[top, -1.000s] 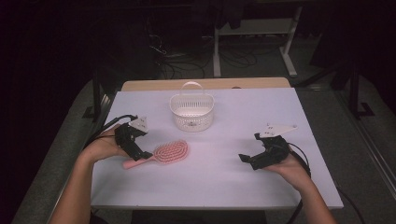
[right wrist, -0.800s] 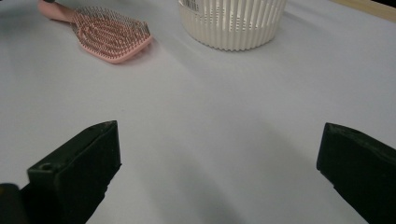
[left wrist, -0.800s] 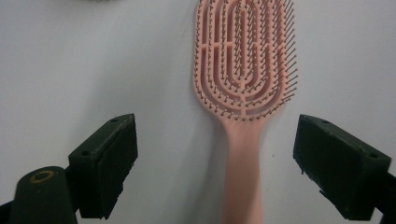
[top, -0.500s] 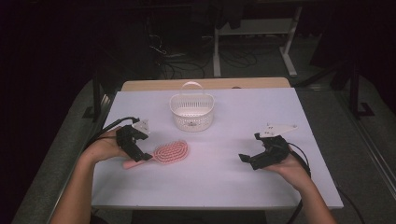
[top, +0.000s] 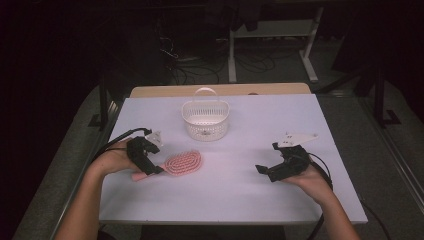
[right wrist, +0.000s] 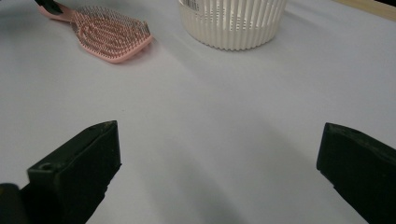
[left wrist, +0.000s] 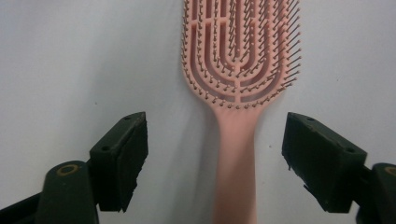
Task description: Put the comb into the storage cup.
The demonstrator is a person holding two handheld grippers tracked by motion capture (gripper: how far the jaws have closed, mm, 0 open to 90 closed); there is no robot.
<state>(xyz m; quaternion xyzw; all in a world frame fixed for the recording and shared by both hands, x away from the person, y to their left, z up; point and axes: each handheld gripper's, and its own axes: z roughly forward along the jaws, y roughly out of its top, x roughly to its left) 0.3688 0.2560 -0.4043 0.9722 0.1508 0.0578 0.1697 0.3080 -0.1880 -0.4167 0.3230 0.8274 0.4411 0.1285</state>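
- The left gripper (top: 148, 165), in the person's left hand at the near left of the white table (top: 240, 200), hangs over the handle of the one pink plastic paddle hairbrush (top: 181, 163), which lies flat with its bristles up. In the left gripper view its jaws stand spread wide, one on each side of the handle, clear of it and grasping nothing.
- By my reading, the step in hand is lining up for a grasp on the hairbrush handle; the next move calls for lowering until the pads flank the handle, then pinching squarely across it so the hairbrush does not twist.
- One white slatted plastic basket (top: 205, 120) with an arched handle stands just beyond the hairbrush, toward the far middle, a likely place to put it.
- The right gripper (top: 272, 169) rests at the near right, well apart from the hairbrush, its jaws gaping and empty.
- Count: one hairbrush, one basket, two grippers.
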